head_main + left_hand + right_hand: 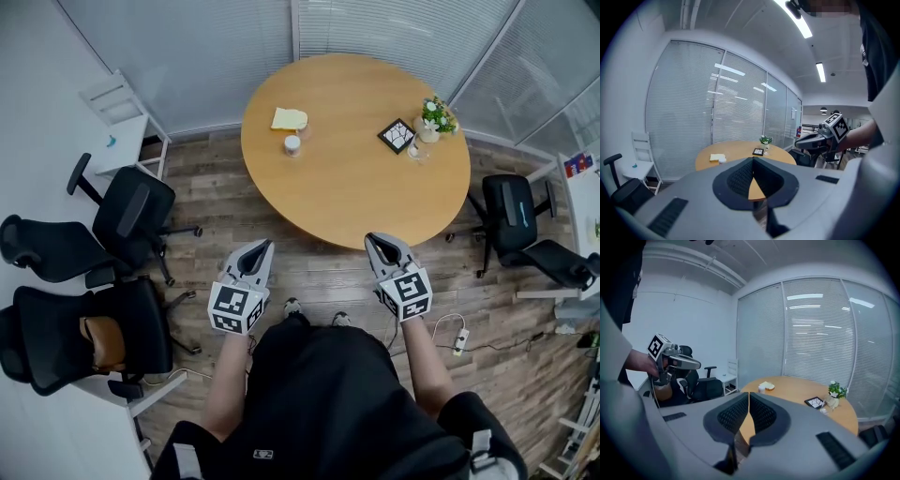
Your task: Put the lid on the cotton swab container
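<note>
A small white round container (292, 144) stands on the far left part of the round wooden table (356, 187), right by a flat pale yellow thing (289, 118). Which of them is the lid I cannot tell. Both show small in the left gripper view, container (722, 160) and yellow thing (716, 157), and in the right gripper view, container (761, 388) and yellow thing (768, 386). My left gripper (263, 246) and right gripper (372, 240) hang over the floor short of the table's near edge, both shut and empty. Their jaws (753, 159) (749, 393) point toward the table.
A potted plant (434, 116), a black-framed tile (397, 136) and a small glass (418, 150) sit on the table's right side. Black office chairs (131, 214) (84, 328) stand at left, another (514, 214) at right. A white chair (117, 101) is far left, a power strip (459, 337) on the floor.
</note>
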